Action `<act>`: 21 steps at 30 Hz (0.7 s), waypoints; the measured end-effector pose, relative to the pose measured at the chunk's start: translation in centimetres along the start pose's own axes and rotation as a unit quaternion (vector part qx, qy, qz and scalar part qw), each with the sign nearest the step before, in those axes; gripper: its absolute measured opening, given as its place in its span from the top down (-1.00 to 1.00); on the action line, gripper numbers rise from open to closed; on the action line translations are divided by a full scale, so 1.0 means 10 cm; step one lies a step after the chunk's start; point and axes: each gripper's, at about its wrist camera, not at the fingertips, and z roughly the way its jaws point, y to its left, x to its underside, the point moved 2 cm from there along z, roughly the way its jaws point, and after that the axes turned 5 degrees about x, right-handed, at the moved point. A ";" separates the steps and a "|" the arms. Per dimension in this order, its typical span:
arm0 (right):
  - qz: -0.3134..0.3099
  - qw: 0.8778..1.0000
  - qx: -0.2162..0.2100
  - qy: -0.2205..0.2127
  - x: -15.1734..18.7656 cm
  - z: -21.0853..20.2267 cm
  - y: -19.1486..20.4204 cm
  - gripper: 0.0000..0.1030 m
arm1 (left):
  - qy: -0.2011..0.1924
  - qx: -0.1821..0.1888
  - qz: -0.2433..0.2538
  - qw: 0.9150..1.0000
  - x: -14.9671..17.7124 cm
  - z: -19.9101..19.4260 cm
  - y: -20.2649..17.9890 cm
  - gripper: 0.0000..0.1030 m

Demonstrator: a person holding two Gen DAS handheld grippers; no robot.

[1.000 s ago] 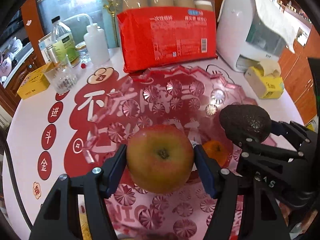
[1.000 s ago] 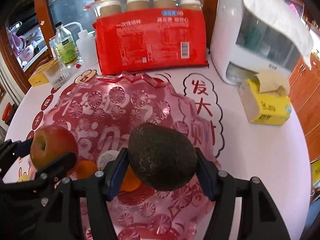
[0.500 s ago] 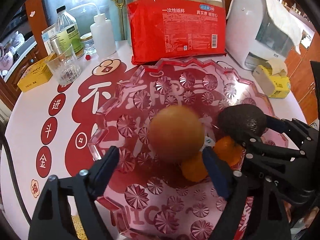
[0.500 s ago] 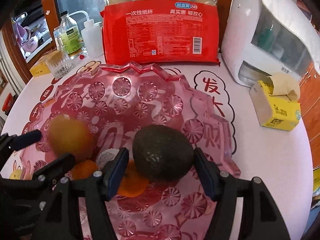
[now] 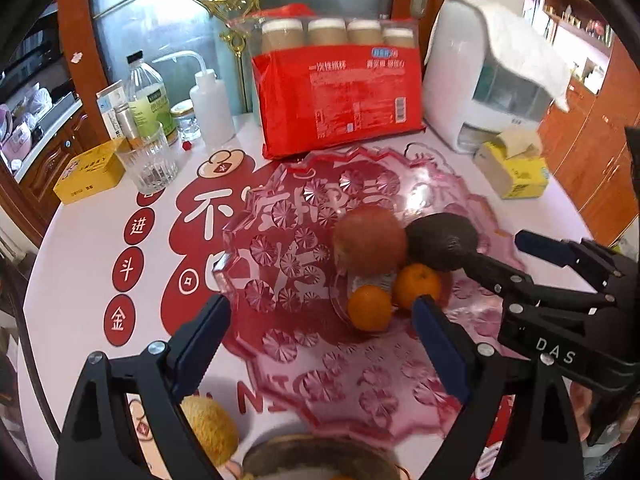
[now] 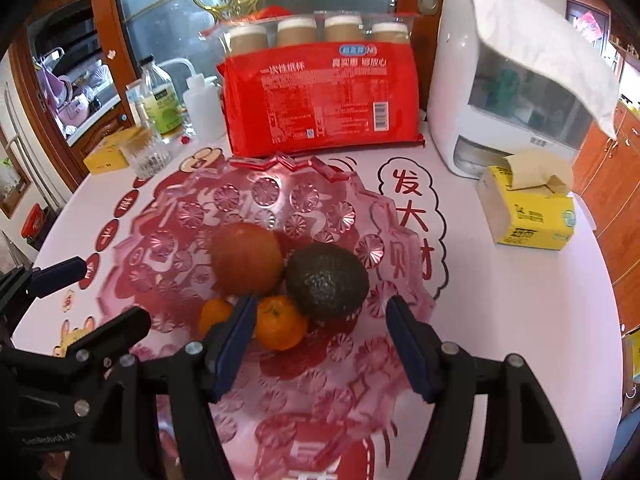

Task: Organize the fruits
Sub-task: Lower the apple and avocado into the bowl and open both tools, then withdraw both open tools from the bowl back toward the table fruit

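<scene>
Both fruits had just been let go: the left gripper, jaws opening and empty, had dropped the apple into the pink dish, while the right gripper, released too, had left the avocado beside it.

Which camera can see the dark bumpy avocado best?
The right wrist view: the avocado sits whole in the pink dish, beside the apple. In the left wrist view, the right gripper covers its lower right edge.
</scene>
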 end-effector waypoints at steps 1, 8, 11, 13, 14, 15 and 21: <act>0.001 1.000 0.000 -0.002 0.01 -0.05 0.00 -0.31 | -0.004 0.004 -0.005 1.000 0.01 -0.06 0.00 -0.77; -0.007 1.000 0.007 -0.025 0.13 -0.55 0.06 -0.31 | -0.045 0.034 -0.018 0.998 0.13 -0.64 -0.02 -0.77; -0.011 0.999 0.003 -0.038 0.21 -0.82 0.09 -0.31 | -0.052 0.033 -0.006 0.998 0.20 -0.88 -0.05 -0.77; -0.012 0.999 0.000 -0.046 0.26 -0.96 0.11 -0.31 | -0.053 0.037 -0.007 0.998 0.24 -1.03 -0.06 -0.77; -0.013 0.999 -0.001 -0.049 0.28 -1.03 0.11 -0.31 | -0.053 0.037 -0.010 0.998 0.27 -1.10 -0.05 -0.77; -0.013 0.998 -0.001 -0.054 0.31 -1.11 0.13 -0.31 | -0.054 0.037 -0.012 0.998 0.30 -1.19 -0.07 -0.77; -0.014 0.997 -0.011 -0.081 0.49 -1.55 0.20 -0.31 | -0.068 0.029 0.006 0.997 0.52 -1.58 -0.11 -0.80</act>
